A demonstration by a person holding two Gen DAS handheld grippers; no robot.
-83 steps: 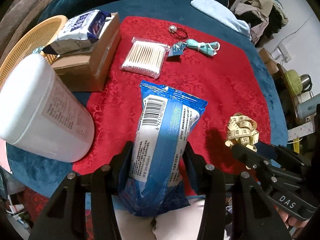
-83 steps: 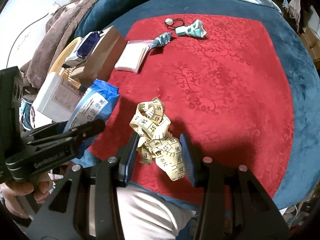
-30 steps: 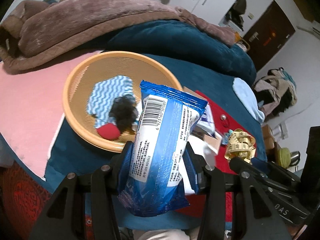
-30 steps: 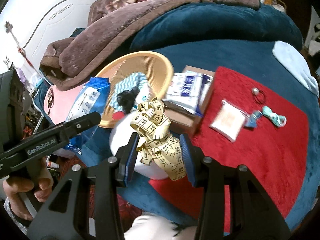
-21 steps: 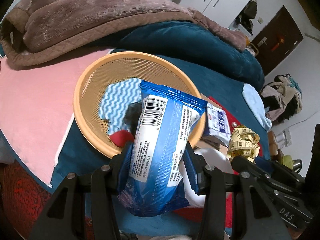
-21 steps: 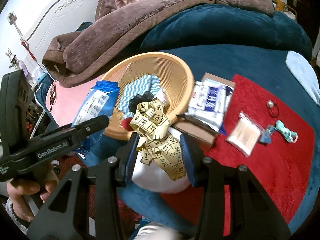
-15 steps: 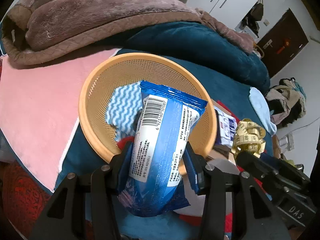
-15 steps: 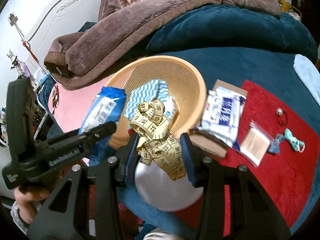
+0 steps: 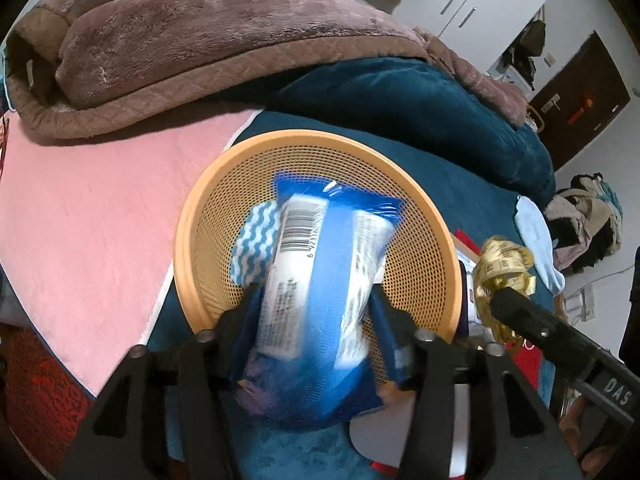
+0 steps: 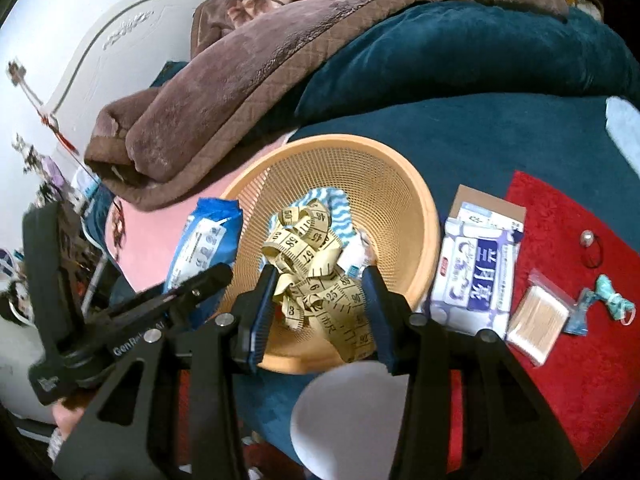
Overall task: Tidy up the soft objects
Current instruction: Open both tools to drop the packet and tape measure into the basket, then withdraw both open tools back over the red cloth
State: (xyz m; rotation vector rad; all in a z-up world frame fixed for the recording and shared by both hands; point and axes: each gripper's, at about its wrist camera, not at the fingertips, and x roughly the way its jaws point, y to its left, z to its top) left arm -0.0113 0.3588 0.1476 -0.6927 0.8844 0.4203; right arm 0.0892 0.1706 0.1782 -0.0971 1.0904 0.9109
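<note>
My left gripper point(image 9: 316, 320) has its fingers spread around a blue wipes pack point(image 9: 320, 280), which looks blurred and tipped forward over the orange mesh basket point(image 9: 200, 216). A blue-and-white wavy cloth point(image 9: 252, 240) lies in the basket. My right gripper point(image 10: 320, 292) is shut on a bundle of yellow measuring tape point(image 10: 312, 256), held over the near side of the basket point(image 10: 400, 200). The tape also shows in the left wrist view point(image 9: 504, 264), and the wipes pack in the right wrist view point(image 10: 208, 240).
A brown blanket point(image 9: 180, 48) lies behind the basket, a pink sheet point(image 9: 80, 208) to its left. Right of the basket are a tissue pack on a cardboard box point(image 10: 480, 272), cotton swabs point(image 10: 538, 316), a teal mask point(image 10: 612, 296) and a hair tie point(image 10: 592, 244) on a red cloth. A white tub point(image 10: 352, 408) stands in front.
Both grippers moved from the red cloth to above the basket. The left fingers have just widened and the wipes pack is slipping forward into the basket. The right gripper still holds the tape.
</note>
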